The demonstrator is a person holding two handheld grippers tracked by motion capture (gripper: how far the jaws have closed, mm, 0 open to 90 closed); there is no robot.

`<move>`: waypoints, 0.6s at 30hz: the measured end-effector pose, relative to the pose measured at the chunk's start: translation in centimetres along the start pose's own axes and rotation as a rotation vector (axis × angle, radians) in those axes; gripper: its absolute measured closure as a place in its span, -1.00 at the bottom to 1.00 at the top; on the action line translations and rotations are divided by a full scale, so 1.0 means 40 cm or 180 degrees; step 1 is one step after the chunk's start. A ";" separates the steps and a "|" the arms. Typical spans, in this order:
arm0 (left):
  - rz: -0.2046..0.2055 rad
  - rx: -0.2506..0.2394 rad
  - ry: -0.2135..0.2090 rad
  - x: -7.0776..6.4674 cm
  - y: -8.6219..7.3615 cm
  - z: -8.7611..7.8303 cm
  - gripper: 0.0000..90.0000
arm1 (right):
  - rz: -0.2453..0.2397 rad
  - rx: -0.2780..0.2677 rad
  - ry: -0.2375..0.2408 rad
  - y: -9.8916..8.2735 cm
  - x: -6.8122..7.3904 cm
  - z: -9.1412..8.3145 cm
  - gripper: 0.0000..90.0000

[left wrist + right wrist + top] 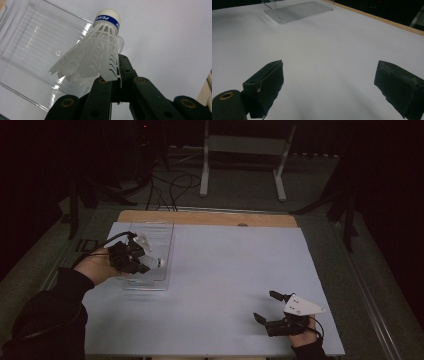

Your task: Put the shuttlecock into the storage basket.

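High view: left gripper (141, 261) over clear plastic tray (159, 231) at 9 o'clock of counter (225, 285), pinching shuttlecock (151, 263). Right gripper (264, 306) at 5 o'clock, jaws spread, nothing between.

Left gripper view: jaws pressed on skirt edge of shuttlecock (96, 53), cork pointing away, tray (30, 32) below at 10 o'clock. Advice: lower gently inside walls, release low, grip is thin.

Right gripper view: jaws wide apart over bare counter (324, 50); better keep it parked away.

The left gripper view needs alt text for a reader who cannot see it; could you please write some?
A white plastic shuttlecock with a blue band under its white cork tip is clamped by its skirt between the left gripper's two black jaws. Behind it, a clear plastic rectangular tray lies on the pale white tabletop.
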State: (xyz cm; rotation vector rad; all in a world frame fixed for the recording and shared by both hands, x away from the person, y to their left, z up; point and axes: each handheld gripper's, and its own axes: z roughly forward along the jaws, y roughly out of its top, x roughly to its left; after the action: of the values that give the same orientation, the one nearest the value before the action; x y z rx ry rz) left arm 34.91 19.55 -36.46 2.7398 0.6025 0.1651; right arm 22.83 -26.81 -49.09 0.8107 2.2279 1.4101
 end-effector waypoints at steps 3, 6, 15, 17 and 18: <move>0.0062 -0.0010 -0.0016 0.007 -0.001 0.005 1.00 | 0.0000 0.0002 0.0003 0.000 0.000 0.000 -0.81; 0.0076 0.0015 -0.0008 0.015 -0.001 0.011 1.00 | -0.0005 0.0007 0.0005 0.000 -0.001 0.001 -0.81; 0.0170 -0.0024 -0.0070 0.037 -0.013 0.045 1.00 | -0.0006 0.0016 0.0006 -0.001 0.000 0.002 -0.80; 0.0157 -0.0035 -0.0094 0.043 -0.015 0.051 1.00 | -0.0009 0.0014 0.0005 -0.001 -0.001 0.002 -0.81; 0.0145 -0.0030 -0.0094 0.044 -0.016 0.054 1.00 | -0.0010 0.0015 0.0004 -0.001 -0.001 0.002 -0.80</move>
State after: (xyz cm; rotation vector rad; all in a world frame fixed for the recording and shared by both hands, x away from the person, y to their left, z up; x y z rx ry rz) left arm 36.64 20.22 -38.63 2.7433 0.5303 0.1377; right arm 22.90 -26.79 -49.17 0.8080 2.2334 1.4047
